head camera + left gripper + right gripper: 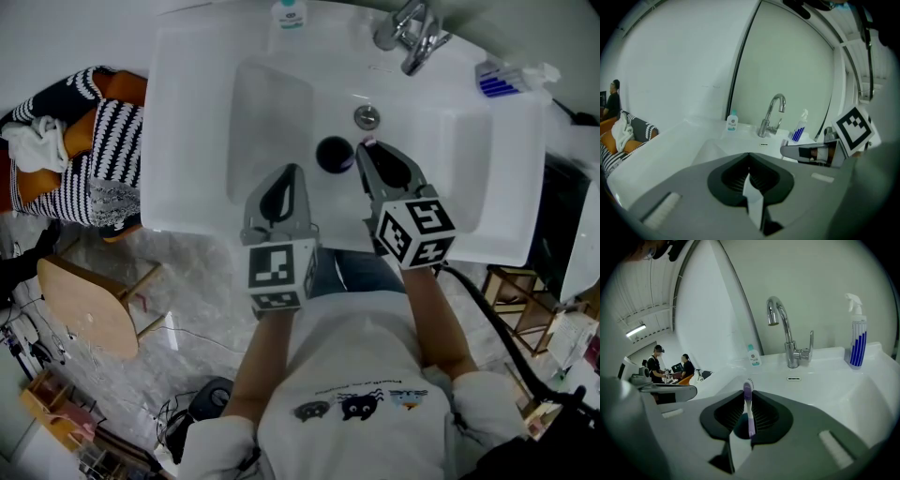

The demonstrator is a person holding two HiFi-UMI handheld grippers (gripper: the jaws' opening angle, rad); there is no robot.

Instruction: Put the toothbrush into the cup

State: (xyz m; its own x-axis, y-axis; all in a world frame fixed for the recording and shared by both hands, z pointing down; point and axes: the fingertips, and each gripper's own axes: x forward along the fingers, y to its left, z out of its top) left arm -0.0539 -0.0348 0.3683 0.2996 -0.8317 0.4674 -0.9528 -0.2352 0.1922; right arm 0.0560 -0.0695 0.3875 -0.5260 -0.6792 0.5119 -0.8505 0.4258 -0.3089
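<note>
A dark round cup [333,155] stands in the white sink basin [272,103], just left of the drain. My right gripper [364,150] is shut on a purple toothbrush [749,409], which stands between the jaws with its bristle head up. The toothbrush's pale head [367,142] shows at the jaw tips, just right of the cup. In the right gripper view the cup [740,426] lies low, partly hidden behind my right gripper [749,394]. My left gripper [291,173] is shut and holds nothing, at the basin's near side left of the cup. Nothing lies between the jaws of the left gripper [749,157].
A chrome faucet [412,33] stands at the back of the sink, with a blue spray bottle [506,77] to its right and a small bottle [291,13] to its left. The drain [367,116] is beside the cup. A wooden stool [89,305] and striped fabric [103,159] are on the left.
</note>
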